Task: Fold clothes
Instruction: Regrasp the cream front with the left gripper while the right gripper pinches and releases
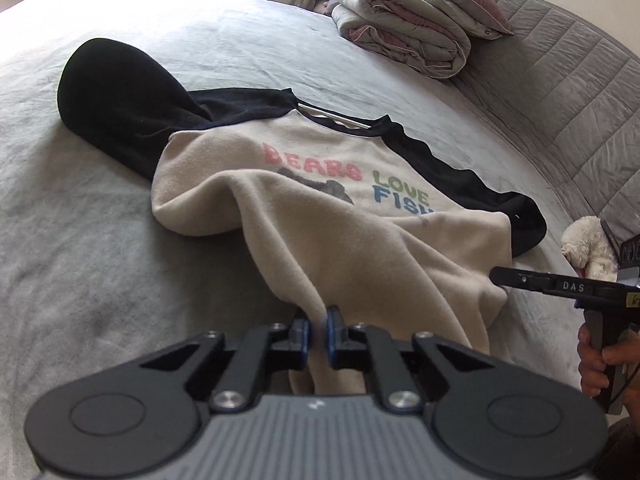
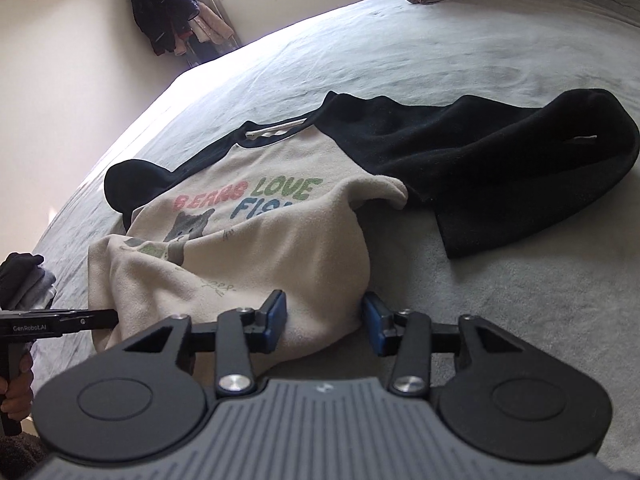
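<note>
On my screens, one item under work: a cream sweatshirt (image 1: 320,168) with black raglan sleeves and "BEARS LOVE FISH" print, lying front-up on the grey bed (image 1: 120,240), its hem drawn up toward me.

My left hand-held gripper (image 1: 317,330): jaws narrow, pinching a fold of the cream hem between the blue pads.

My right hand-held gripper (image 2: 324,318): jaws standing apart in its own view, cream fabric bunched between them, touching the left pad (image 2: 276,316); the right pad looks clear of it.

Also present: folded quilt (image 1: 404,16) at the head of the bed; white plush toy (image 1: 588,248) at the bedside.
</note>
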`<state>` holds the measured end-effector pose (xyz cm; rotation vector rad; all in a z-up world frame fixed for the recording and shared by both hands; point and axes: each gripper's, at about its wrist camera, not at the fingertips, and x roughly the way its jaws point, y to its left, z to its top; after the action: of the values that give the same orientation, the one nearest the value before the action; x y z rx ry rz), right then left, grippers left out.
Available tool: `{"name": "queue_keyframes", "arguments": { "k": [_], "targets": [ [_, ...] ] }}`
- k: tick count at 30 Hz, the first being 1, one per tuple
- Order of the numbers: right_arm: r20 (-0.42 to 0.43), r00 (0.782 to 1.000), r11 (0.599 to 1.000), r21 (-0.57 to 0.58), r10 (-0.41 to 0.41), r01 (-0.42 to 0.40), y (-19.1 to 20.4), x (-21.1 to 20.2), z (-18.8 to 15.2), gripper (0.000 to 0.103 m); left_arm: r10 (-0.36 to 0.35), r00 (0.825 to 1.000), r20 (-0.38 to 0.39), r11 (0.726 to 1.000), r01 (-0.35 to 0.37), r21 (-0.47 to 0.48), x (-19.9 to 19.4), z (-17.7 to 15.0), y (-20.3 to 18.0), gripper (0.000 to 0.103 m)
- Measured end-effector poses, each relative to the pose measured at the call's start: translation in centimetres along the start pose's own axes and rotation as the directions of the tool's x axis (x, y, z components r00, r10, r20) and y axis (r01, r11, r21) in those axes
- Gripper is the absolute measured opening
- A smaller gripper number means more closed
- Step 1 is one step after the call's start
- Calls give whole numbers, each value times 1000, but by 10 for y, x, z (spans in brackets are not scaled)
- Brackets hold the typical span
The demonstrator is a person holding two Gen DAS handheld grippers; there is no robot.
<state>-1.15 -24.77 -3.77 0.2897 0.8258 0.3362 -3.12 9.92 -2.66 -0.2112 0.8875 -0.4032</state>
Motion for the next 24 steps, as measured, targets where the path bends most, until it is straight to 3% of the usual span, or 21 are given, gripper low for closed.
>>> {"name": "queue_keyframes", "arguments": {
  "k": [4, 8, 14, 19, 22, 24],
  "targets": [
    [92, 995, 999, -22, 34, -32, 10, -25, 5, 10, -60, 996, 65, 998, 58, 33, -22, 1, -10, 6],
    [176, 983, 998, -29, 60, -55, 20, -47, 13, 9, -112, 986, 124, 994, 112, 3, -36, 6, -8, 6],
    [253, 965, 998, -24, 63, -59, 30, -45, 37, 4, -119, 972, 204, 988, 137, -77, -36, 25, -1, 6],
    [233, 970, 996, 31, 69, -79, 33, -18, 53, 5, -100, 967, 234, 980, 137, -146, -16, 43, 2, 6],
    [178, 980, 992, 70, 89, -103, 35, -4, 52, 16, -84, 969, 233, 972, 131, -194, 1, 50, 4, 6],
    [142, 985, 992, 62, 102, -112, 39, 0, 49, 16, -76, 969, 234, 968, 128, -215, 11, 54, 5, 6]
  ]
}}
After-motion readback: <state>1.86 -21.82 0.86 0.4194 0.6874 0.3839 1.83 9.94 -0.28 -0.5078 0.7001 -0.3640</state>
